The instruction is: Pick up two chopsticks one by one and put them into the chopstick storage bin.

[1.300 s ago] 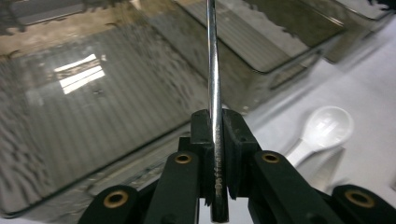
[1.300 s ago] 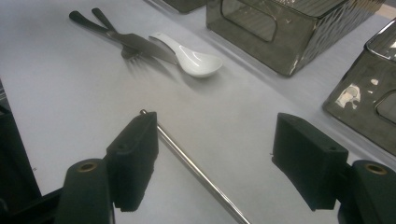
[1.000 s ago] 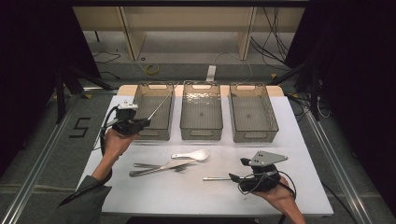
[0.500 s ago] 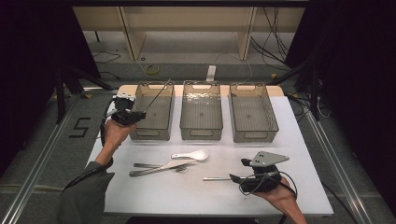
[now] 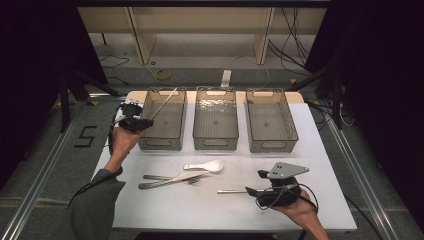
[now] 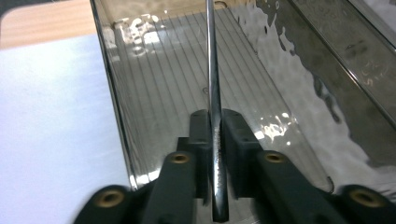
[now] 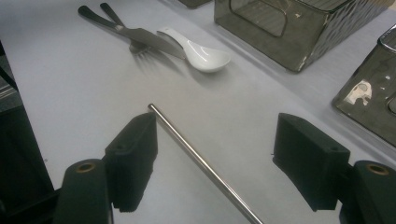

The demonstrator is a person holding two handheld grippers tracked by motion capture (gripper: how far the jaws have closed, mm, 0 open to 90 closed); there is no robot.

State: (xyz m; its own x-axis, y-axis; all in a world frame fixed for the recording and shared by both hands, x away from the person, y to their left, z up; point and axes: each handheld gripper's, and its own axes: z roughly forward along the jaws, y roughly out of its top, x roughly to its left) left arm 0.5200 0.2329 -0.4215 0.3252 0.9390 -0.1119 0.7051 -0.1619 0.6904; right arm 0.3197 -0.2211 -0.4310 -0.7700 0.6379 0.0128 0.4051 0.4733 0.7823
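Three bins (image 5: 216,125), two rods: left tool (image 6: 215,135) loosening (jaws just opening) around one (image 6: 212,70), seemingly untouched; right tool (image 7: 215,158) agape.

Metal rod (image 6: 214,93) — both ends cut off

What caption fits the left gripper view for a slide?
Left gripper fingers loosening around a metal chopstick over the leftmost bin.
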